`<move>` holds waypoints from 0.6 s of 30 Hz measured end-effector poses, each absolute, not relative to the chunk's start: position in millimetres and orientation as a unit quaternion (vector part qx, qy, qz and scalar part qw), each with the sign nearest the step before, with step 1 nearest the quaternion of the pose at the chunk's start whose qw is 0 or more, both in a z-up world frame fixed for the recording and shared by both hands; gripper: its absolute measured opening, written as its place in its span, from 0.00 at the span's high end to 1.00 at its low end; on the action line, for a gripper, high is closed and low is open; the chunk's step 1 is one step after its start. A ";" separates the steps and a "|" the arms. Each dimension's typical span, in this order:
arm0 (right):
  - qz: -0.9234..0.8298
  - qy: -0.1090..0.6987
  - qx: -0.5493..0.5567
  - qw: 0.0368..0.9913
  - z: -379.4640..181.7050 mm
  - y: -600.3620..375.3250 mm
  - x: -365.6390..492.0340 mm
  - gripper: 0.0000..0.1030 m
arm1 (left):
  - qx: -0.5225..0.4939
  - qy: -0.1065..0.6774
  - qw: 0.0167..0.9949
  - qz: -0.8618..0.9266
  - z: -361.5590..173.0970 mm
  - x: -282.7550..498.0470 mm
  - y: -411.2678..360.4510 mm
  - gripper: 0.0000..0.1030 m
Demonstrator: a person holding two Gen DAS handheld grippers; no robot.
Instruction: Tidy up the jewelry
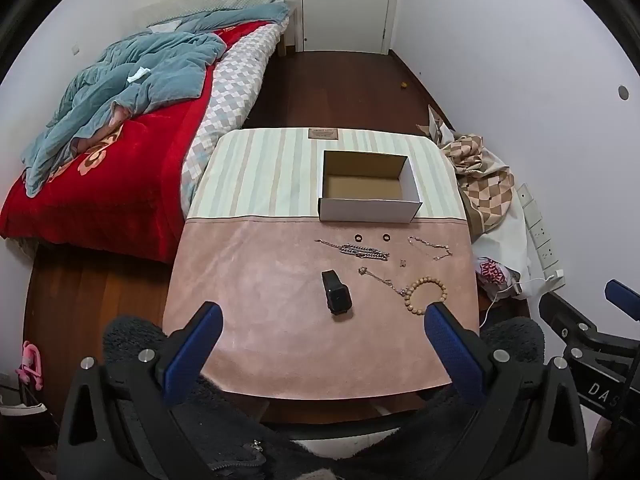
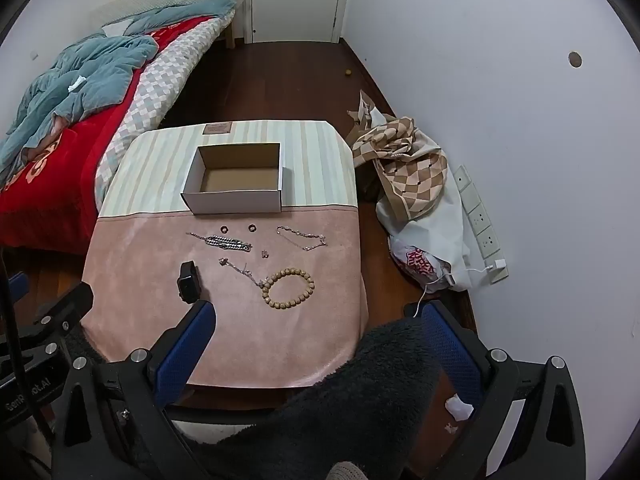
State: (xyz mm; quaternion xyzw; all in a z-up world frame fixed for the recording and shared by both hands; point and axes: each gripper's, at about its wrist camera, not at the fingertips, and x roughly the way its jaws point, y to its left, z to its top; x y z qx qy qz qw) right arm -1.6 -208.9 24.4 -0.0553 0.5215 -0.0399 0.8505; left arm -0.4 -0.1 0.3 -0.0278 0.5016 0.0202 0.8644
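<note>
An empty white cardboard box (image 1: pixel 368 210) (image 2: pixel 232 202) stands open at the middle of the small table (image 1: pixel 272 320) (image 2: pixel 132 260). In front of it lie two dark rings (image 1: pixel 357 237) (image 2: pixel 224 228), a silver chain (image 1: pixel 362 252) (image 2: pixel 228 243), a thin gold chain (image 1: pixel 430 247) (image 2: pixel 302 237), a small earring (image 1: pixel 402 264) (image 2: pixel 265 254), another fine chain (image 1: pixel 378 276) (image 2: pixel 240 268), a wooden bead bracelet (image 1: pixel 426 294) (image 2: pixel 288 289) and a black smartwatch (image 1: pixel 337 297) (image 2: pixel 189 282). My left gripper (image 1: pixel 322 308) is open over the table's near part. My right gripper (image 2: pixel 316 308) is open too, above the near right corner.
A bed with a red blanket (image 1: pixel 120 184) and blue quilt (image 1: pixel 132 76) stands left of the table. Checked fabric and bags (image 2: pixel 412 176) lie on the floor at right, by a power strip (image 2: pixel 480 224). A dark fleece sleeve (image 2: pixel 352 400) covers the foreground.
</note>
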 end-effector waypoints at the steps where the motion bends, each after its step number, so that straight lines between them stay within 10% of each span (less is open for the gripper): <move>1: -0.039 0.522 -0.054 0.850 24.4 -208.8 -1.9 0.00 | -0.028 0.502 0.864 0.020 0.4 -0.4 -0.2 0.00; 18: -0.036 0.519 -0.052 0.852 24.8 -206.6 -6.3 0.00 | -0.022 0.500 0.866 0.017 5.1 -3.9 -0.5 0.00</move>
